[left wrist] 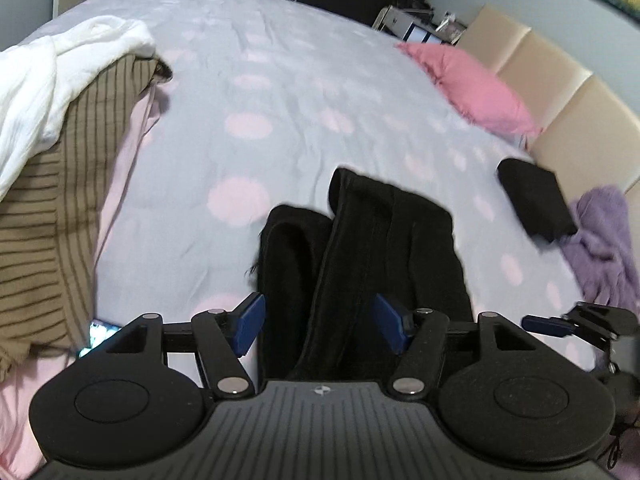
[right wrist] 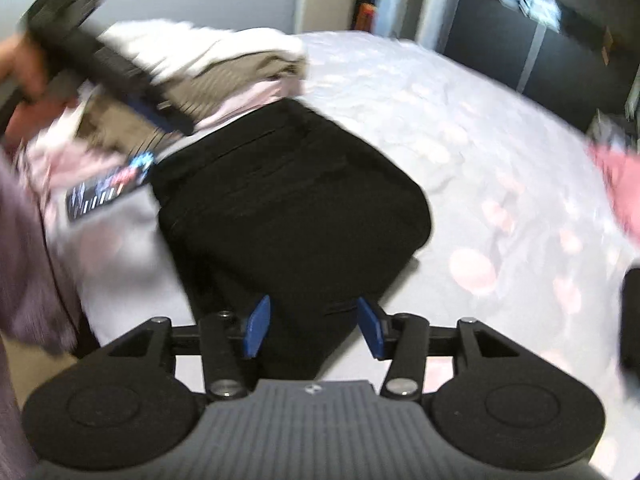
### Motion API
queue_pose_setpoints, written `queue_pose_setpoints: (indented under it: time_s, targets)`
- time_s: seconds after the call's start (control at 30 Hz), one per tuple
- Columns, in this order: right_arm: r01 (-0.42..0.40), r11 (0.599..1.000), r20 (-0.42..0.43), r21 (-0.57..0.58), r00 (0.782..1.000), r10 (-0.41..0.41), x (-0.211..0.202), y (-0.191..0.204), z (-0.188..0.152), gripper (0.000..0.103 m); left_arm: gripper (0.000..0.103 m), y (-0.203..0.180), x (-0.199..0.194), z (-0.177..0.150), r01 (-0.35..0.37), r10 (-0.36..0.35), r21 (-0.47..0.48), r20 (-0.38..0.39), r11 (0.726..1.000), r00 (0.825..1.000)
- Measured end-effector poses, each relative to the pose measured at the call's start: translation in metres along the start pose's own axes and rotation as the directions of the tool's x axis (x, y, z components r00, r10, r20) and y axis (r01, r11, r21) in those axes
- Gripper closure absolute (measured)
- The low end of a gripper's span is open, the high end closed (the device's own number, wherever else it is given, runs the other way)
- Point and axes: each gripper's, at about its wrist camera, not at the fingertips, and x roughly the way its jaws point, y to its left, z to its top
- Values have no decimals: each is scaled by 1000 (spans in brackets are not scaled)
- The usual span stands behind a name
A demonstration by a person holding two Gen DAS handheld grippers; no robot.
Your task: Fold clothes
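Note:
A black garment lies partly folded on the bed, right in front of both grippers; it also shows in the right wrist view. My left gripper is open, its blue pads on either side of the garment's near edge. My right gripper is open over the garment's near end. The right gripper's tip shows in the left wrist view. The left gripper shows, blurred, in the right wrist view.
The bed has a pale sheet with pink dots. A pile of white, striped tan and pink clothes lies at the left. A folded black item, a purple garment and a pink pillow lie by the beige headboard. A phone lies near the pile.

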Motion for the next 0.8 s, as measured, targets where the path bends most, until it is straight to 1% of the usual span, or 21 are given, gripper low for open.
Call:
queue_pose_setpoints:
  time_s: [0.07,0.17,0.27,0.33,0.4,0.5,0.53,0.63,0.67,0.7,0.8]
  targets:
    - [-27,993,-16,111,999,29,5,-25,8,36,41,0,3,5,0,0,-6,4,1000,1000]
    - [-61,972,-43,227,996,73,15,-54,18,36,41,0,6,12,0,0,-14,10,1000,1000]
    - [-70,955,-61,290,994,91,28,-73,23,36,41,1,11,20,-2,3,-24,14,1000,1000]
    - [-79,938,-72,337,991,110,39,-83,24,36,40,8,20,20,-23,23,-43,-7,999,1000]
    - [-102,909,-77,403,986,145,49,-92,21,36,29,16,28,18,-33,31,-73,-25,997,999]
    - [-159,845,-59,511,974,218,62,-106,15,36,20,31,40,13,-25,18,-130,-54,991,998]
    - [-168,825,-55,539,971,234,66,-110,14,36,20,36,44,11,-22,13,-149,-65,989,998]
    - [-180,791,-60,584,963,263,81,-116,13,36,17,50,55,9,9,-31,-217,-99,976,995]
    - [-183,781,-62,597,960,273,86,-118,13,36,13,53,58,8,19,-44,-228,-104,974,994]
    - [-188,770,-63,610,957,284,91,-119,13,36,7,56,61,7,29,-57,-239,-109,971,992]
    - [-211,729,-57,651,944,324,106,-121,13,36,1,66,70,5,59,-96,-271,-123,961,988]
